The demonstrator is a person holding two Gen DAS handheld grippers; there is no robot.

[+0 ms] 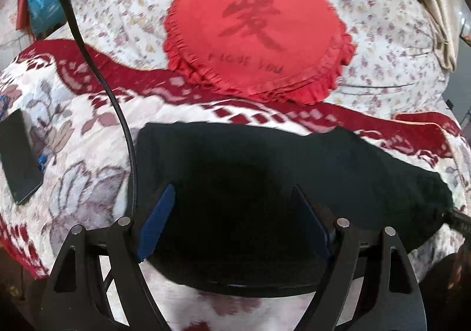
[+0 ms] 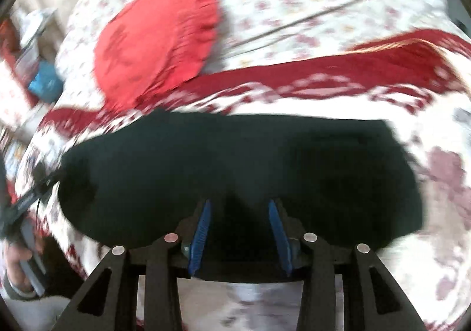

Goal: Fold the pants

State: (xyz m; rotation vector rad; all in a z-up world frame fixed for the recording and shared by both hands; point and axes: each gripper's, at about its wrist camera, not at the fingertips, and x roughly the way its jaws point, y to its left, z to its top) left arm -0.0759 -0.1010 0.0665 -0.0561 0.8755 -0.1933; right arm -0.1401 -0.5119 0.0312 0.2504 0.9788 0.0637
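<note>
Black pants (image 1: 265,172) lying folded into a compact dark block on the red-and-white patterned blanket (image 1: 73,139), near its red border. Left gripper (image 1: 235,213) hovering over them, blue pads standing wide apart, gripping nothing. Right gripper (image 2: 240,222) also above the pants, jaws parted at a narrower gap, nothing pinched between. Red heart cushion (image 1: 256,33) sitting behind on the floral sheet (image 1: 117,7)

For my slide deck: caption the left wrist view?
Open left gripper above folded black pants on a blanket, red pillow behind.
</note>
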